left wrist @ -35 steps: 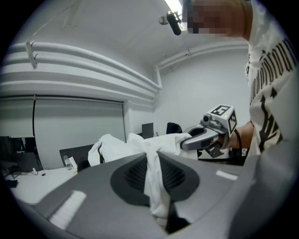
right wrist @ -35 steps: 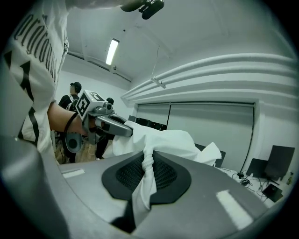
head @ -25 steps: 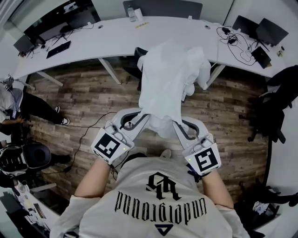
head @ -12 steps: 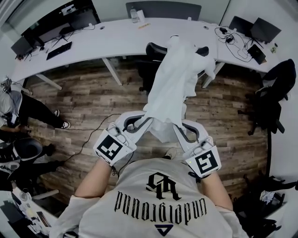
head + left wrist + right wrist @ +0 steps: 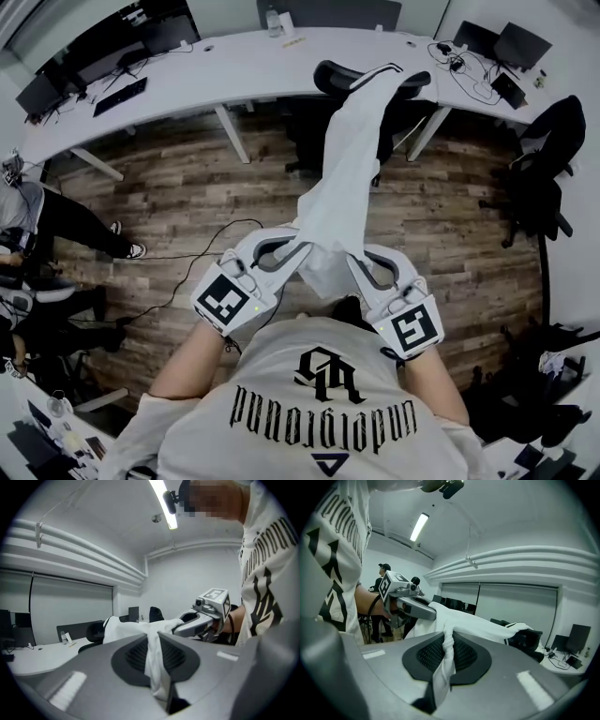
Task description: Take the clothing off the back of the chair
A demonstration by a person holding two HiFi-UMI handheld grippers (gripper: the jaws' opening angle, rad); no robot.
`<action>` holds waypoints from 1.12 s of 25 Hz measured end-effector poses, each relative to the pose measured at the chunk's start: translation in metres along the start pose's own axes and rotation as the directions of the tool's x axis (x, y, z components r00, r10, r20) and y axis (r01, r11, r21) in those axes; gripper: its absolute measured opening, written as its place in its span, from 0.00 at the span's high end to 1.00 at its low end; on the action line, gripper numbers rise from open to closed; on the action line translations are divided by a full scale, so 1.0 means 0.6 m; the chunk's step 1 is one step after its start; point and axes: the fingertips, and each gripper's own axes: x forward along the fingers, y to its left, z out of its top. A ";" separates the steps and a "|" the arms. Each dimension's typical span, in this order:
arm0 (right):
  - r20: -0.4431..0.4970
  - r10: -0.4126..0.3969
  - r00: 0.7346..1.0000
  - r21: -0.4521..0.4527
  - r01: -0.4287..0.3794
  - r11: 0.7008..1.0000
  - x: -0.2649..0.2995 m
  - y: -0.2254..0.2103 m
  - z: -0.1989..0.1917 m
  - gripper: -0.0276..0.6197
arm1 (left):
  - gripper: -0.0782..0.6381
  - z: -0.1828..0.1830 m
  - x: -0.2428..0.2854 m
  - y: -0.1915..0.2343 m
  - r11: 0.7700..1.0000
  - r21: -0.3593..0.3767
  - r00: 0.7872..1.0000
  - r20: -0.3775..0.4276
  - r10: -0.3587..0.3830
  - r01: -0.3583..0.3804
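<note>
Clothing [image 5: 349, 155]: stretched thinner than a second ago; far end draped on the chair back [image 5: 328, 75]; near end low, by the person
Left gripper [image 5: 298, 245]: pinched tight on it
Right gripper [image 5: 351, 260]: likewise

The place is an open-plan office. A long white desk [image 5: 234, 80] curves along the far wall and carries dark monitors [image 5: 520, 42], a flat keyboard or laptop [image 5: 117, 97], tangled cables [image 5: 464, 70] and a small bottle [image 5: 274, 19]. A black swivel office chair [image 5: 330, 75] stands at the desk. The floor [image 5: 187, 187] is wood-look planking with a cord trailing across it. Another person [image 5: 56, 220] is at the left edge. A strip light [image 5: 161, 503] runs across the plain white ceiling.
</note>
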 end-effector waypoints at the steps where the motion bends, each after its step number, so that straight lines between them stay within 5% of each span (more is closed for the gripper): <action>1: -0.004 -0.002 1.000 0.006 0.002 1.000 -0.002 0.015 -0.001 0.92 | 0.79 -0.005 -0.013 -0.006 1.000 -0.008 1.000 0.000 -0.004 0.004; 15: 0.002 -0.006 1.000 0.006 0.006 1.000 -0.052 0.132 0.026 0.92 | 0.79 0.003 -0.112 -0.095 0.999 -0.029 0.999 0.043 -0.030 0.031; 28: -0.004 -0.033 0.999 0.032 0.033 0.999 -0.175 0.130 -0.001 0.92 | 0.79 0.015 -0.086 -0.204 0.999 -0.031 0.998 0.035 -0.044 0.045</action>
